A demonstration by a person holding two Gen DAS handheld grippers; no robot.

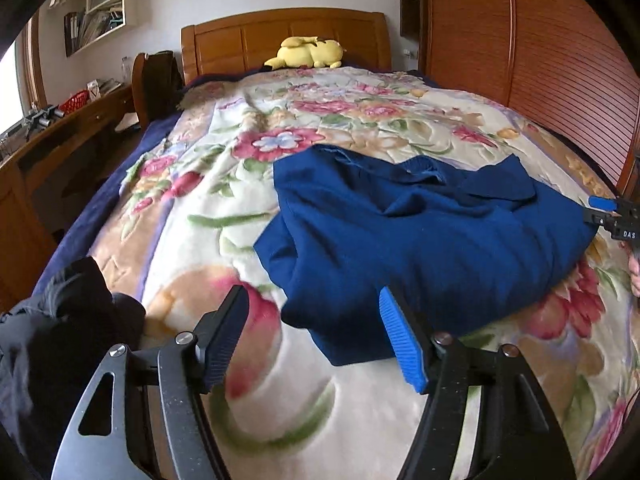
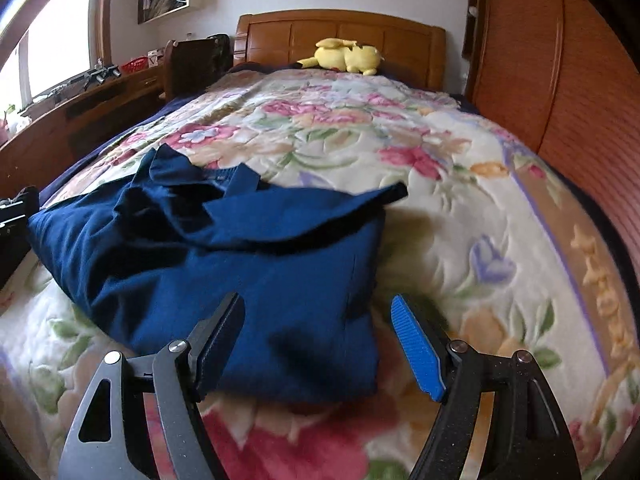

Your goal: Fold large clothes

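Observation:
A dark blue garment lies folded into a rough rectangle on the floral blanket, with loose flaps bunched near its far edge. It also shows in the right wrist view. My left gripper is open and empty, just above the garment's near left corner. My right gripper is open and empty over the garment's near right corner. The right gripper also shows at the right edge of the left wrist view, beside the garment's right side.
A black garment lies heaped at the bed's near left edge. A yellow plush toy lies by the wooden headboard. A wooden desk and chair stand left of the bed; a wooden wardrobe stands on the right.

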